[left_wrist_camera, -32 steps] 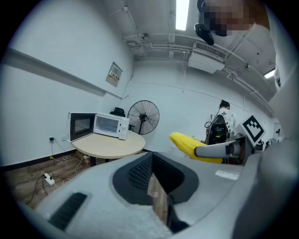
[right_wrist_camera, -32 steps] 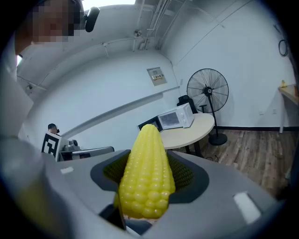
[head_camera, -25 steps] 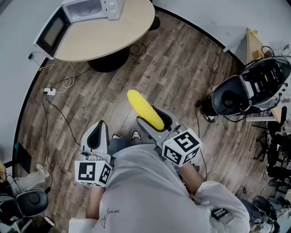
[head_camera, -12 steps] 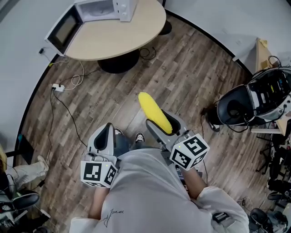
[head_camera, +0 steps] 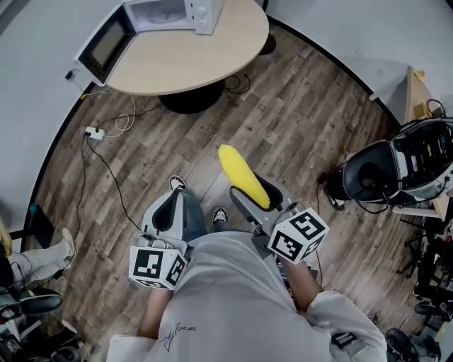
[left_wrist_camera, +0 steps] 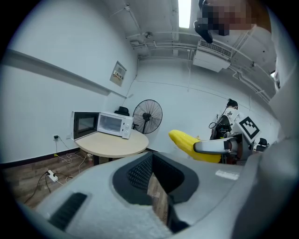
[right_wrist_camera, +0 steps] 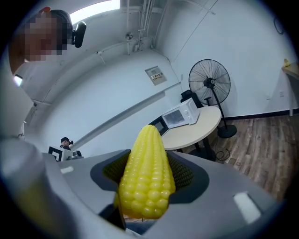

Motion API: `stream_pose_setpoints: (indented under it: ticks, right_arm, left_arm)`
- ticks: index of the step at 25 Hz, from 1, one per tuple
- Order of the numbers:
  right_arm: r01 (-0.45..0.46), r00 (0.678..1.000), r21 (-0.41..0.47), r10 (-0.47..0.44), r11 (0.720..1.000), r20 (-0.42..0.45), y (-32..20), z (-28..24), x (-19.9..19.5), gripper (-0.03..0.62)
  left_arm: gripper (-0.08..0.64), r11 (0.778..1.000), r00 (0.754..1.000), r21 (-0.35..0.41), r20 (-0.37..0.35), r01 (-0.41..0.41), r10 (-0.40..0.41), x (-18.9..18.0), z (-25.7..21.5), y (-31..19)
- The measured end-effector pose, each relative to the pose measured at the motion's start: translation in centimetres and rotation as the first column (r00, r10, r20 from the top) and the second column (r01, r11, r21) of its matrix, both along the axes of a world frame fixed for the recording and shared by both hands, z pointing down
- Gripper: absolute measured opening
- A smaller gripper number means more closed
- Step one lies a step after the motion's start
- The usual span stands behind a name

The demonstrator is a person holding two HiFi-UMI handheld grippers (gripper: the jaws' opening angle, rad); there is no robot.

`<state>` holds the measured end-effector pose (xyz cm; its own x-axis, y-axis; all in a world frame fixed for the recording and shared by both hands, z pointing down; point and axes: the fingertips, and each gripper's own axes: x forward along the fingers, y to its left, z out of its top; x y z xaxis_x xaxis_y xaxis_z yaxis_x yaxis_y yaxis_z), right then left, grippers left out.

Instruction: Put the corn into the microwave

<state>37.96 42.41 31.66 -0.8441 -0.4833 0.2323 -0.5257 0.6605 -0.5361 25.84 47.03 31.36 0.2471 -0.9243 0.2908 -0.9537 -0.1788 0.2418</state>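
Right gripper (head_camera: 255,192) clamped wide on corn cob (head_camera: 237,173), tip past jaws. Left gripper (head_camera: 168,203) jaws together, empty. Open microwave (head_camera: 159,15) on round table (head_camera: 212,56) well ahead of both.

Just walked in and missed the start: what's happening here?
A person stands on the wood floor with a tool in each hand. The right tool is closed on a yellow corn cob; the left tool holds nothing. The white microwave sits, door open, on the round beige table ahead. The corn is not in it yet.
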Motion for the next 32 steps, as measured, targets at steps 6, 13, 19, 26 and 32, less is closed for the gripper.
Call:
stream_pose_setpoints:
  ticks: [6,13,19,26,32]
  right_arm:
    - [0.009,1.0,-0.002,-0.009,1.0,0.01,-2.2,0.0,-2.3,0.259]
    - [-0.002,1.0,-0.014,0.001,1.0,-0.015,-5.6,0.0,-5.4,0.259]
    - [0.013,1.0,-0.034,-0.014,0.999,-0.022,-9.4,0.0,-9.6,0.259]
    - [0.005,0.999,-0.07,-0.007,0.998,-0.031,-13.5,0.4,-15.0,0.259]
    - [-0.008,1.0,-0.087,0.005,0.996,-0.03,-16.0,0.4,-19.9,0.259]
  left_arm:
    - [-0.011,1.0,1.0,0.007,-0.006,-0.011,0.011,-2.0,0.1,-2.4]
    - [-0.011,1.0,1.0,0.0,-0.013,0.009,-0.009,-5.3,0.0,-5.5]
    - [-0.011,0.999,0.999,-0.023,-0.026,0.03,-0.031,-9.7,0.1,-9.0]
    - [-0.011,0.998,1.0,-0.053,-0.02,0.023,-0.024,-15.4,0.7,-12.9]
    - [-0.011,0.999,1.0,-0.042,-0.012,0.016,-0.016,-20.8,0.0,-15.5]
